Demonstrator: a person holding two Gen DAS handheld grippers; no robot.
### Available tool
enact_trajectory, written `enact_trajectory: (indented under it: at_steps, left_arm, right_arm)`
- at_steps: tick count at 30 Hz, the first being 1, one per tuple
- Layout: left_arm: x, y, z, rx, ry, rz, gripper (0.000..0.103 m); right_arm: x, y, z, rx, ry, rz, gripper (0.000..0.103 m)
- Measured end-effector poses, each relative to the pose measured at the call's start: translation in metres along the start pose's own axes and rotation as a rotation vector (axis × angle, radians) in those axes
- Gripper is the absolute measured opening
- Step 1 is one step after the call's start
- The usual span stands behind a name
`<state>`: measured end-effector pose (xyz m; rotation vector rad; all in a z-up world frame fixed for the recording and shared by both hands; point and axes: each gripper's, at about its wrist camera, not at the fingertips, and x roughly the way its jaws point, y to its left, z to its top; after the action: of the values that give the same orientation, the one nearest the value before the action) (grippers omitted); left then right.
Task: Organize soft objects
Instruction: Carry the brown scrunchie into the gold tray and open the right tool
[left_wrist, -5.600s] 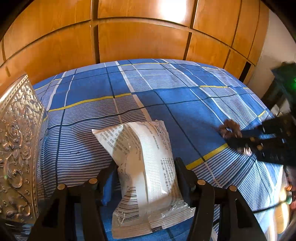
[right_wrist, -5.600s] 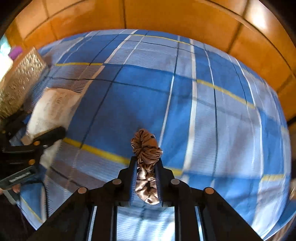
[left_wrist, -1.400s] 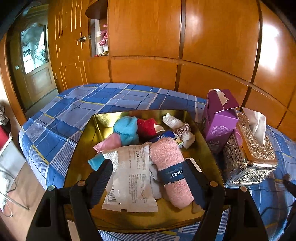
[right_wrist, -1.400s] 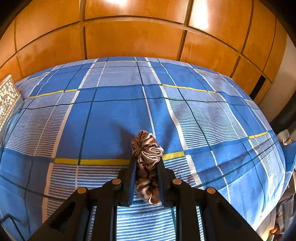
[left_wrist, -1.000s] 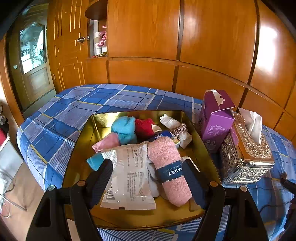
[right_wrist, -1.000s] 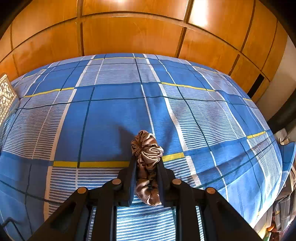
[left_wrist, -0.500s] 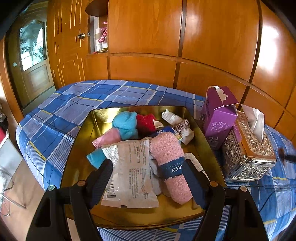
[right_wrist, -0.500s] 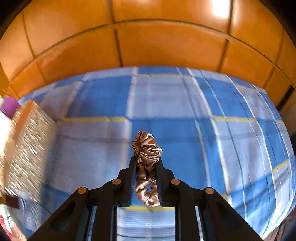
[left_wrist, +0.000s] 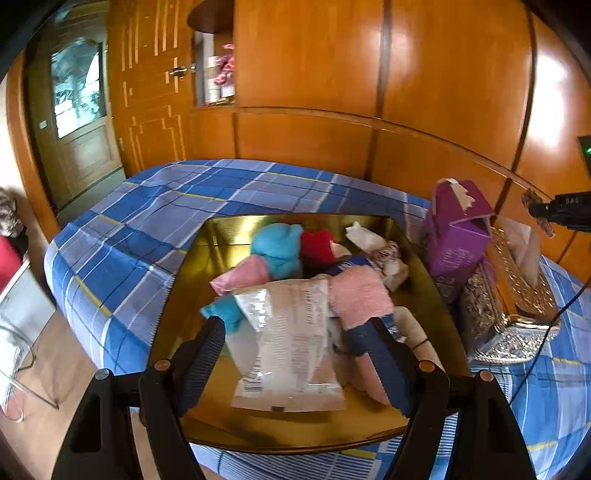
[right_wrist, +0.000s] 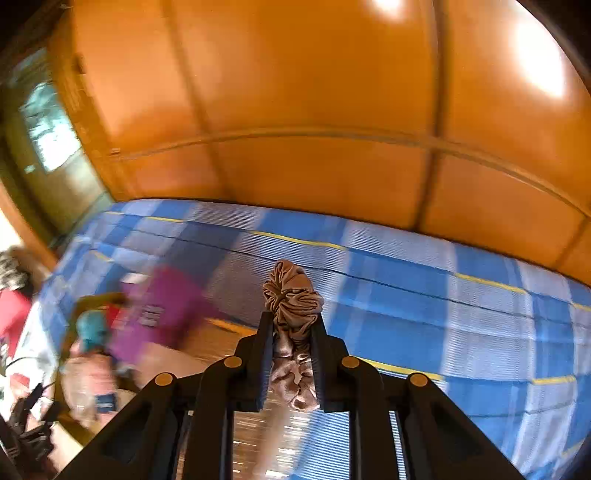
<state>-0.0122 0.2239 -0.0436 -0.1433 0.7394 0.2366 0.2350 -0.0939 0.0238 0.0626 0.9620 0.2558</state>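
My left gripper (left_wrist: 295, 328) is open above the front of a gold tray (left_wrist: 184, 295). A white printed packet (left_wrist: 288, 339) lies in the tray between its fingers, loose, beside a pink rolled towel (left_wrist: 360, 295) and teal (left_wrist: 277, 247), red and pink soft items. My right gripper (right_wrist: 291, 325) is shut on a brown satin scrunchie (right_wrist: 291, 295), held in the air over the bed. It shows at the right edge of the left wrist view (left_wrist: 554, 212). The tray shows blurred at lower left of the right wrist view (right_wrist: 92, 332).
A purple tissue box (left_wrist: 458, 236) and an ornate silver tissue box (left_wrist: 517, 306) stand right of the tray on the blue plaid bed (left_wrist: 122, 236). Wooden wall panels (left_wrist: 406, 74) rise behind. The bed's edge and the floor lie at left.
My right gripper has swung left with the scrunchie, bringing the purple box and tray into its view. My left gripper stays open over the tray, with the packet lying released in it.
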Motion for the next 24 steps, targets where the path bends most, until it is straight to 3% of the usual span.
enact_trajectory:
  at_steps: [10,24]
  left_arm:
    - [-0.001,0.009,0.001,-0.022,-0.004,0.016,0.078]
    - [-0.001,0.024,0.003,-0.055,0.011,0.034,0.078]
  right_arm:
    - [-0.012,0.112,-0.043,-0.216,-0.011,0.249,0.018]
    - [0.009,0.194,-0.124,-0.400,0.104,0.351,0.018]
